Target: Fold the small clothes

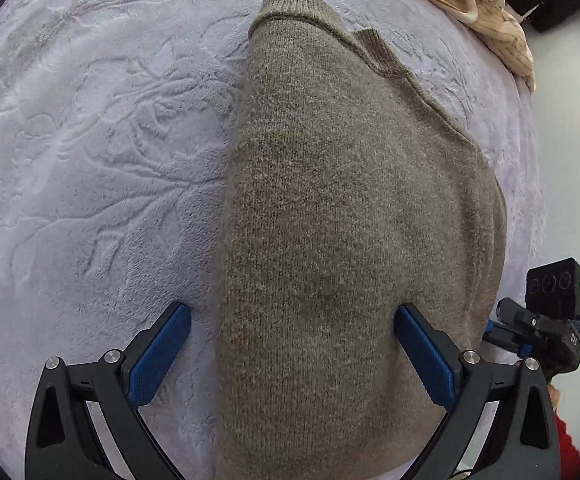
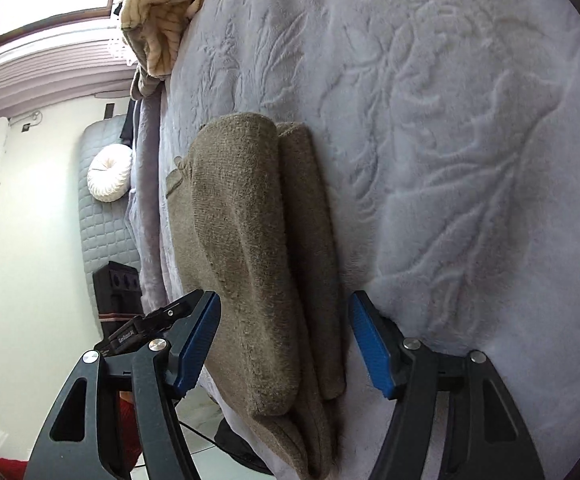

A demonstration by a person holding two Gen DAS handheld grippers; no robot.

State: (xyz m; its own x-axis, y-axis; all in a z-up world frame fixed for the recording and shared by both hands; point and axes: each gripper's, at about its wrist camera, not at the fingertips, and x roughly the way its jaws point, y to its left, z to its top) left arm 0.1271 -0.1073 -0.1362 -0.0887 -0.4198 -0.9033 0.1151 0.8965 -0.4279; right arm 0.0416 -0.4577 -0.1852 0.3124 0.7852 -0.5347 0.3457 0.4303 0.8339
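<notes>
My left gripper [image 1: 292, 322] jaws wide, straddling near edge of brown sweater [image 1: 346, 220]; sweater runs toward 12 o'clock over pale blanket [image 1: 89, 140]. My right gripper [image 2: 285, 318] jaws apart, sweater between, untouched.

Small white print on the left claw [image 2: 161, 330], too blurred to read.
</notes>
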